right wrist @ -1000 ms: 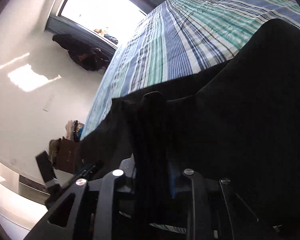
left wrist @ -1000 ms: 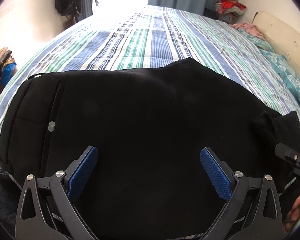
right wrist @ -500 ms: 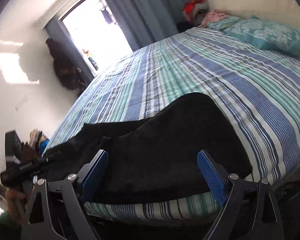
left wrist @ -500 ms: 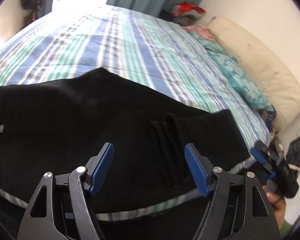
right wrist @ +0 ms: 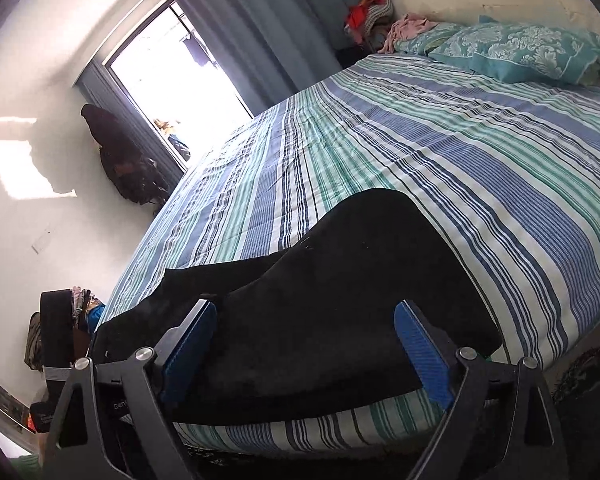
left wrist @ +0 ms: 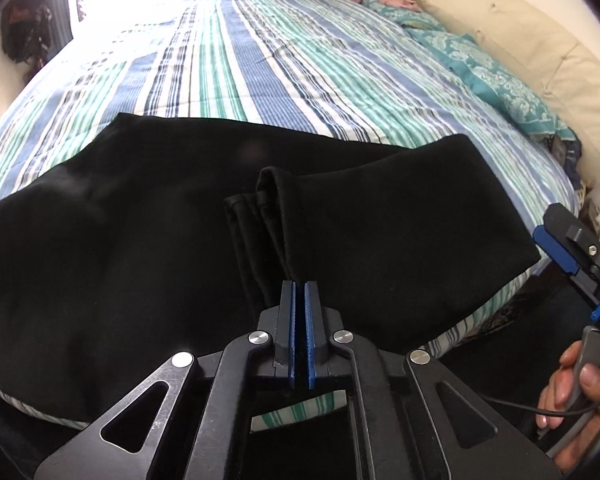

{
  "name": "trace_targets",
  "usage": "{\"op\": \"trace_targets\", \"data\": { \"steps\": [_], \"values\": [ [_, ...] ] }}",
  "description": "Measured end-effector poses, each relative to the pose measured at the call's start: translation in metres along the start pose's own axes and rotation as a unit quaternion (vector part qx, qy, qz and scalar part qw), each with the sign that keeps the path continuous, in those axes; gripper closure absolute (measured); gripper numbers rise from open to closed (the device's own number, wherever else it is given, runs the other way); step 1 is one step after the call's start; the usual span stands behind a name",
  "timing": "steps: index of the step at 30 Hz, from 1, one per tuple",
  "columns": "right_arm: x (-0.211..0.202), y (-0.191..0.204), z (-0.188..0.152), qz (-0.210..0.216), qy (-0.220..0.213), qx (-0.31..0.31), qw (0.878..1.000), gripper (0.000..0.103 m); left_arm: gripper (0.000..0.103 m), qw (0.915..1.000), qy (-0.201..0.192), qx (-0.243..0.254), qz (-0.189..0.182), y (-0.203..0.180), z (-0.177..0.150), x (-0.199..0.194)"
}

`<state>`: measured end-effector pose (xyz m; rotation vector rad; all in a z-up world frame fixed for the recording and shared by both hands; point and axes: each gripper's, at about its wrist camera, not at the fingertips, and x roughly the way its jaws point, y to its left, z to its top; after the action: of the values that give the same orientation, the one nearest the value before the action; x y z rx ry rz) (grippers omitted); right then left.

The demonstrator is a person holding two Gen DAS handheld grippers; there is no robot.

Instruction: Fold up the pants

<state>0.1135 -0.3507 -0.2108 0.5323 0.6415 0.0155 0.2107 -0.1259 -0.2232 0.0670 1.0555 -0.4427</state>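
Pants: black pants (left wrist: 148,240) lie folded across the near edge of the bed (left wrist: 284,64), hem ends bunched on top.
Your left hand-held gripper (left wrist: 299,292): clenched, pads together, nothing visibly between them, just above the hems.
Your right hand-held gripper (right wrist: 304,344): released, jaws wide, hovering over the pants' end.
Beyond: teal pillows (right wrist: 512,50) at the headboard.
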Motion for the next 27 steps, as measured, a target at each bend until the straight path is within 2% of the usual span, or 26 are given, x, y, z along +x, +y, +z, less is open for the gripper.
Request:
{"op": "trace_targets", "data": {
  "steps": [3,7,8,9,10,11,12,13,16,18,20,23,24,25,26,27],
  "values": [
    [0.0,0.003,0.0,-0.005,0.002,-0.013,1.0,0.013,0.101,1.0,0.0,-0.005,0.007,0.011,-0.01,-0.006],
    [0.03,0.001,-0.012,-0.048,0.072,-0.028,0.996,0.013,0.095,0.9998,0.016,-0.004,0.011,0.014,-0.013,0.006],
    [0.038,0.002,-0.014,-0.058,0.09,-0.034,0.994,0.013,0.086,0.9998,0.014,-0.008,0.008,0.015,-0.012,0.003],
    [0.045,0.002,-0.017,-0.067,0.1,-0.041,0.992,0.013,0.058,0.9998,0.01,-0.016,0.008,0.017,-0.01,0.0],
    [0.049,0.004,-0.017,-0.072,0.105,-0.051,0.991,0.012,0.04,0.9995,-0.001,-0.03,0.009,0.022,-0.009,-0.006],
    [0.052,0.006,-0.019,-0.077,0.109,-0.06,0.989,0.012,0.016,0.9987,-0.021,-0.046,0.008,0.03,-0.01,-0.012],
    [0.053,0.008,-0.02,-0.08,0.109,-0.069,0.988,0.012,0.01,0.9973,-0.039,-0.062,0.007,0.037,-0.01,-0.017],
    [0.055,0.009,-0.021,-0.082,0.111,-0.076,0.987,0.012,0.01,0.9962,-0.043,-0.076,0.006,0.044,-0.009,-0.018],
    [0.057,0.015,-0.026,-0.088,0.117,-0.096,0.985,0.011,0.01,0.9935,-0.009,-0.11,-0.027,0.059,-0.005,-0.005],
    [0.058,0.015,-0.027,-0.089,0.117,-0.099,0.984,0.01,0.01,0.9926,0.011,-0.115,-0.037,0.056,-0.004,0.005],
    [0.057,0.016,-0.026,-0.088,0.117,-0.097,0.985,0.01,0.01,0.9944,0.025,-0.097,-0.035,0.045,-0.002,0.014],
    [0.056,0.015,-0.026,-0.086,0.114,-0.095,0.985,0.01,0.011,0.9981,0.037,-0.049,-0.007,0.022,0.003,0.024],
    [0.055,0.016,-0.026,-0.084,0.112,-0.093,0.986,0.01,0.02,0.9985,0.04,-0.037,-0.002,0.018,0.004,0.025],
    [0.054,0.016,-0.025,-0.082,0.109,-0.091,0.986,0.01,0.034,0.9989,0.039,-0.025,0.003,0.013,0.004,0.028],
    [0.053,0.017,-0.025,-0.08,0.107,-0.09,0.987,0.01,0.066,0.9989,0.042,-0.012,0.015,0.008,0.004,0.03],
    [0.051,0.017,-0.024,-0.078,0.104,-0.09,0.987,0.01,0.08,0.999,0.039,-0.002,0.022,0.005,0.004,0.031]
  ]
}}
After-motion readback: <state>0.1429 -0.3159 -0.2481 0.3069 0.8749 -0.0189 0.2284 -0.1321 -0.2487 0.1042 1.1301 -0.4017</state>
